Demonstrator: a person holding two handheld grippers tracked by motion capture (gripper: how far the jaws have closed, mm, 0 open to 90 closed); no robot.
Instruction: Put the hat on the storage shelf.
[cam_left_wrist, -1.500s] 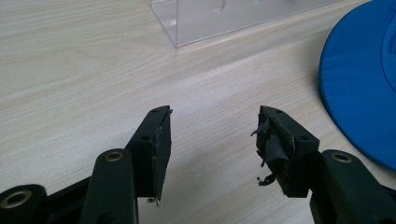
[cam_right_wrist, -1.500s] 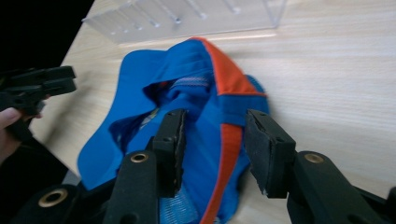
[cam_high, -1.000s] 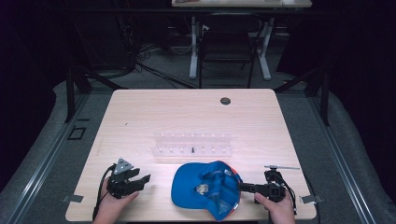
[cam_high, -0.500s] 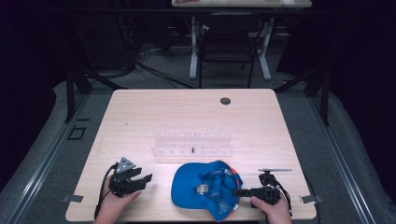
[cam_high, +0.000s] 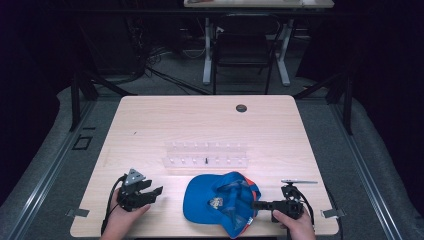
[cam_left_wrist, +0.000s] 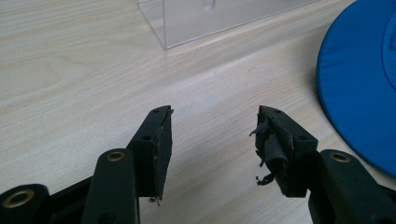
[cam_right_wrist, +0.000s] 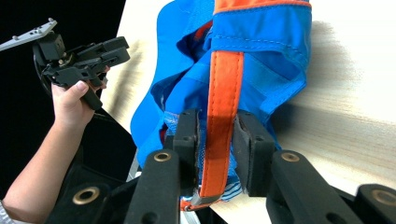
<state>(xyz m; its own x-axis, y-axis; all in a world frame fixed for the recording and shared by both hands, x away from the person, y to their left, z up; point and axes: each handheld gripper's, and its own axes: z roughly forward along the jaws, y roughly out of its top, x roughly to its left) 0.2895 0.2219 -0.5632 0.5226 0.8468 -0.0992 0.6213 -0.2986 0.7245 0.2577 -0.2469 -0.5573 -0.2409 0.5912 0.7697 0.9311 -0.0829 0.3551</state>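
While clamped, right gripper (cam_right_wrist: 215, 140) fingers (cam_right_wrist: 189, 135) flank cap strap (cam_right_wrist: 223, 93).

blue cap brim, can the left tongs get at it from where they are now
Probably yes. The left tongs stand open over bare table, and the blue cap brim lies just beside them with nothing between. The right tongs grip only the orange strap at the far side.
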